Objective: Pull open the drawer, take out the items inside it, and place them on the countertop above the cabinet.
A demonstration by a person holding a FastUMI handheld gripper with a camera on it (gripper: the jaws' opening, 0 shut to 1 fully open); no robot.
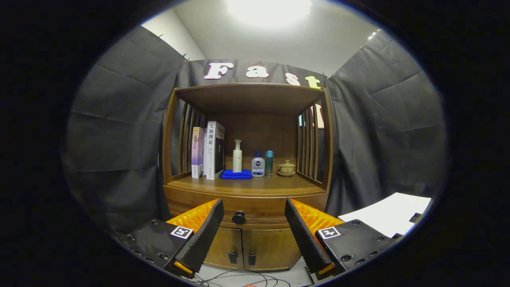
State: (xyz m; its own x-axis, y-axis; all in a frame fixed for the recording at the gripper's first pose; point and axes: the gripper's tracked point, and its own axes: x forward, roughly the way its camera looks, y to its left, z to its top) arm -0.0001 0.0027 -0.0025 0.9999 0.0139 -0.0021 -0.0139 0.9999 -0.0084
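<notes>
A wooden cabinet (247, 199) stands straight ahead. Its drawer (255, 211) sits shut under the countertop (247, 185), with a round dark knob (238, 217) on its front. My gripper (253, 213) is open, its two fingers spread wide either side of the knob and still short of it. The inside of the drawer is hidden.
On the countertop stand two books (209, 150), a white pump bottle (237, 156) on a folded blue cloth (236, 174), two small bottles (263, 163) and a small lidded pot (287, 168). Two small doors (243, 249) sit below the drawer. Cables (239, 279) lie on the floor; a white sheet (392, 215) lies to the right.
</notes>
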